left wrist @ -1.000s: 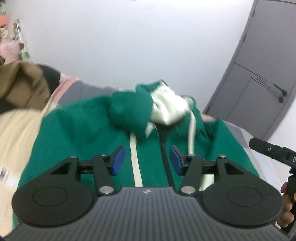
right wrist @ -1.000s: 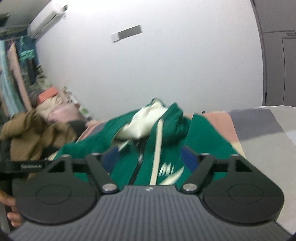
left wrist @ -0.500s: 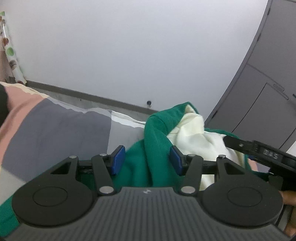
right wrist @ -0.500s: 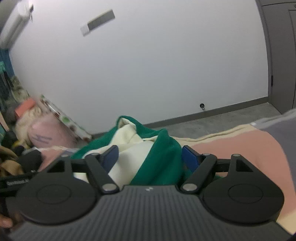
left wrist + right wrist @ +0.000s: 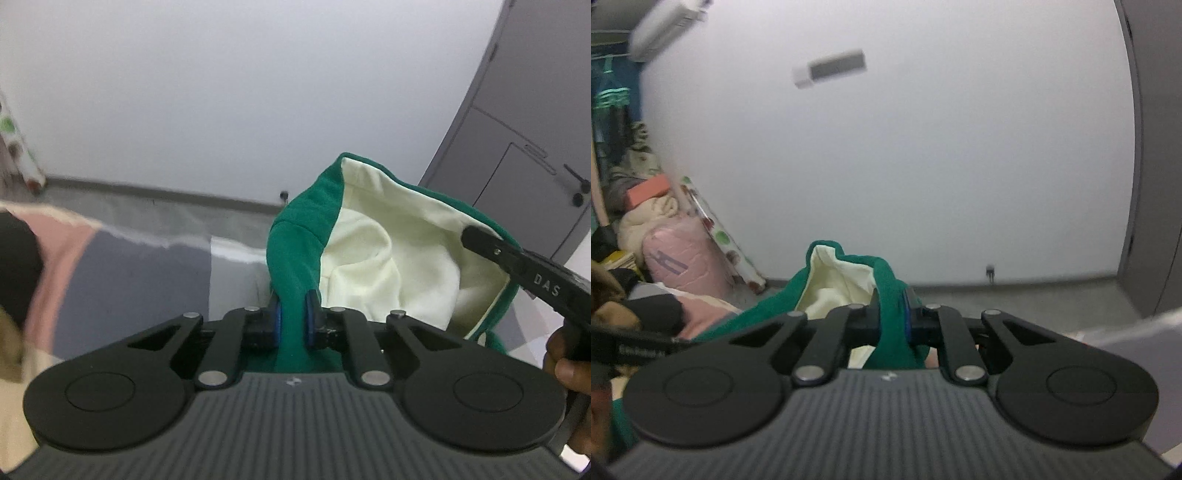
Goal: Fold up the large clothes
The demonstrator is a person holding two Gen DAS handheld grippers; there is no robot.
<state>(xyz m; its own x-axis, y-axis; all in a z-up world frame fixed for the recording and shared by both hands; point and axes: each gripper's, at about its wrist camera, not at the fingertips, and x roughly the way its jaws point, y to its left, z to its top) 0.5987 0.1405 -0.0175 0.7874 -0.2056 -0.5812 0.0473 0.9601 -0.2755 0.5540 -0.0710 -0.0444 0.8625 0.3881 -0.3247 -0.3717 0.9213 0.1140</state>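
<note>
Over the bed [image 5: 140, 266], we are pinching the green hoodie [image 5: 295, 236] in both tongs, left [image 5: 293, 326] and right [image 5: 892, 314], which have just been closing.

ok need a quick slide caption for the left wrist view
Left gripper, just closed, pinches the green edge of the hoodie hood, cream lining open, with the right gripper at the far rim.

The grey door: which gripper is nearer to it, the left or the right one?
Right. In the left wrist view, the right gripper holds the hood on the side of the grey door, while the left gripper clamps the hood's opposite edge, farther from it.
</note>
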